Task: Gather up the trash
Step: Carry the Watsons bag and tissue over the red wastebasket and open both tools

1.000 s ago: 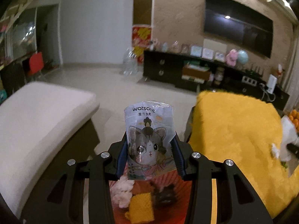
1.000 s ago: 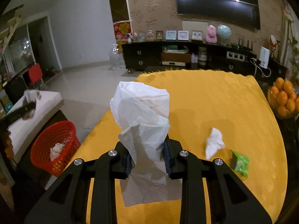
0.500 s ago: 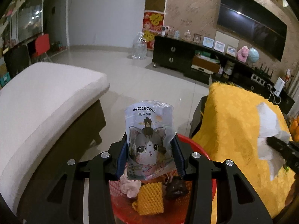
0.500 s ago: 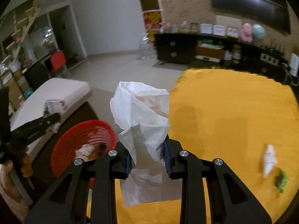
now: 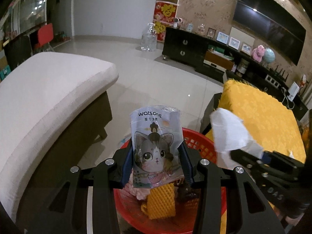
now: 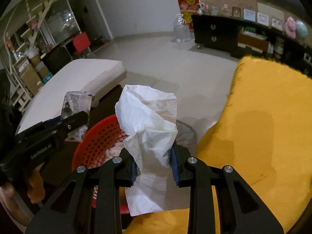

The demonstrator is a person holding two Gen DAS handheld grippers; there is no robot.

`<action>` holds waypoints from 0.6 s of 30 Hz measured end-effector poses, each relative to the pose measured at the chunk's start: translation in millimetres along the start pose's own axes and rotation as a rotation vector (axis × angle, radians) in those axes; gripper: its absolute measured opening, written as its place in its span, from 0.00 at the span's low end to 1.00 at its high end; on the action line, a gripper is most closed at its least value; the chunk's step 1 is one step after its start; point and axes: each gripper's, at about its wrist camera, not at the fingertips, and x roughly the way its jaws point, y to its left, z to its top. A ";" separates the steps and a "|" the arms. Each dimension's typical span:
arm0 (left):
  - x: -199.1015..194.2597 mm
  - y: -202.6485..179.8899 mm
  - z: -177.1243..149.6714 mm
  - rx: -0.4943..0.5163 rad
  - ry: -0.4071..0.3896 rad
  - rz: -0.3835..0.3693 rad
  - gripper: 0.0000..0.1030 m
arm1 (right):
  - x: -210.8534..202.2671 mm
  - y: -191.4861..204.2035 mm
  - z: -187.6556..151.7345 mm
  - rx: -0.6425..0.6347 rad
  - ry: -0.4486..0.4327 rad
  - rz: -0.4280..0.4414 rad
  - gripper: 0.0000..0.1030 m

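Both grippers had moved off the yellow-covered table [image 6: 263,128] since a second earlier, and the red basket [image 5: 197,142], then far at nine o'clock in the right wrist view, had come directly beneath them. Largest in the scene, the cream-cushioned bench [image 5: 48,97] filled the left view from nine to seven o'clock, while the yellow cover spread at three o'clock. The red basket sat on the floor between bench and table, its rim at six o'clock in the left view and at seven o'clock in the right view [image 6: 97,136]. Inside lay a yellow foam net [image 5: 159,202], some pinkish crumpled tissue and a dark scrap. The right gripper [image 6: 154,165] had its jaws pressed onto a crumpled white paper towel [image 6: 150,120], which rose above the fingertips and hung below them over the basket's near edge; the same towel showed at three o'clock in the left view [image 5: 230,132]. The left gripper [image 5: 157,165] had its jaws narrowed on an upright Watsons tissue packet [image 5: 156,146] printed with a cartoon cat, held above the basket; in the right view that packet [image 6: 77,105] showed at nine o'clock.
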 end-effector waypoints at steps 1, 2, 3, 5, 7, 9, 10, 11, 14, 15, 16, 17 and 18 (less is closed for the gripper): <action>1.4 0.0 -0.1 -0.001 0.010 -0.005 0.40 | 4.1 1.5 1.2 0.007 0.007 0.013 0.28; 3.3 1.0 0.2 -0.003 0.017 -0.011 0.40 | 7.0 3.7 1.7 0.011 0.011 0.022 0.29; 4.6 1.8 0.0 -0.007 0.025 -0.019 0.40 | 10.2 5.4 2.3 0.017 0.017 0.034 0.31; 5.2 4.4 1.2 -0.017 0.027 -0.029 0.42 | 12.8 9.9 -0.3 0.026 0.019 0.043 0.42; 3.8 7.7 1.7 -0.029 0.025 -0.031 0.44 | 12.5 10.1 -1.7 0.035 0.013 0.051 0.49; 2.4 10.4 1.0 -0.045 0.021 -0.036 0.51 | 10.7 7.8 -1.8 0.044 0.007 0.049 0.53; 1.7 10.9 1.3 -0.051 0.020 -0.038 0.56 | 9.6 6.2 -2.5 0.048 0.006 0.050 0.53; 1.3 11.5 1.6 -0.057 0.020 -0.043 0.59 | 9.0 5.1 -2.5 0.054 0.005 0.053 0.54; -0.1 13.2 1.5 -0.068 0.016 -0.053 0.64 | 3.9 1.1 -2.7 0.071 -0.004 0.055 0.55; -0.4 13.6 1.6 -0.070 0.014 -0.052 0.64 | 1.5 1.0 -3.2 0.070 -0.010 0.052 0.55; -1.6 14.2 1.8 -0.074 0.007 -0.054 0.66 | -1.1 0.9 -4.1 0.068 -0.014 0.050 0.55; -2.4 14.9 2.8 -0.078 0.002 -0.055 0.67 | -4.7 1.1 -5.1 0.064 -0.021 0.043 0.56; -3.7 15.4 3.0 -0.081 -0.005 -0.056 0.68 | -6.4 -1.5 -5.9 0.059 -0.026 0.036 0.56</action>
